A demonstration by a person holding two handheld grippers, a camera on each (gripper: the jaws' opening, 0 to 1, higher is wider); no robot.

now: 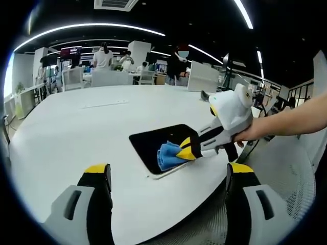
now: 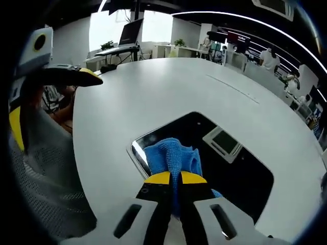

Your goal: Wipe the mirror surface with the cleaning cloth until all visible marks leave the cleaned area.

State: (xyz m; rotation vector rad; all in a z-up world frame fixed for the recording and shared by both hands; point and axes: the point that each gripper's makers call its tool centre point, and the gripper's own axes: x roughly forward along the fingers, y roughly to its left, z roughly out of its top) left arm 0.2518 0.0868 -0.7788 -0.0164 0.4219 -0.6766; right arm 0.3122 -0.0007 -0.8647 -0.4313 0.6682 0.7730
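A dark rectangular mirror [image 1: 153, 142] [image 2: 240, 173] lies flat on the white table [image 1: 76, 132] [image 2: 153, 92]. A blue cleaning cloth [image 1: 167, 154] [image 2: 172, 155] rests on the mirror's near corner. My right gripper [image 2: 175, 178] is shut on the cloth and presses it to the glass; in the left gripper view the right gripper [image 1: 185, 150] comes in from the right, held by a person's hand [image 1: 250, 133]. My left gripper [image 1: 168, 176] hangs open above the table's near edge, short of the mirror, holding nothing; the left gripper [image 2: 76, 75] appears at the right gripper view's left edge.
A mesh chair [image 1: 286, 173] [image 2: 41, 168] stands at the table's near edge. Across the room there are desks, monitors and several people [image 1: 102, 56]. The mirror reflects a ceiling panel [image 2: 220, 141].
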